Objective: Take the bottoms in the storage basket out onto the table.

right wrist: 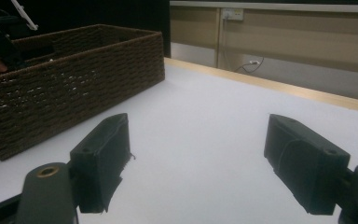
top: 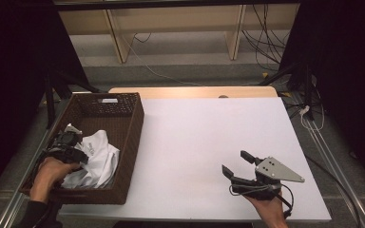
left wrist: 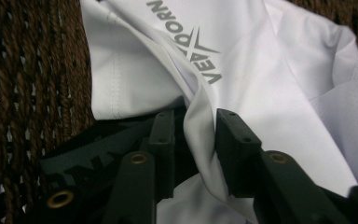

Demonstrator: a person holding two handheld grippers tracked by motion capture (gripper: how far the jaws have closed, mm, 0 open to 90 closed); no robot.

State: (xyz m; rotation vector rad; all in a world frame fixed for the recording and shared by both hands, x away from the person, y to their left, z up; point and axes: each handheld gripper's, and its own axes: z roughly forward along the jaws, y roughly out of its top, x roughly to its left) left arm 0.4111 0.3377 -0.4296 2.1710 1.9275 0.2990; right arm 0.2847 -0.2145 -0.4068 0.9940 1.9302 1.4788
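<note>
Left gripper view is showing the left gripper [left wrist: 193,140] pinching a fold of the white printed cloth [left wrist: 242,70], lying inside the brown woven basket [top: 133,142] at the surface's left edge. The right gripper [top: 235,164], spread and empty, is waiting near the right front corner.

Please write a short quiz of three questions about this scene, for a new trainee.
1. True or false: the white shirt lies inside the brown basket.
2. What is between the jaws of the left gripper?
3. The right gripper is: A) open above the table; B) shut on a cup; C) inside the basket.

Key: 1 true. 2 a fold of the white shirt. 3 A.
</note>
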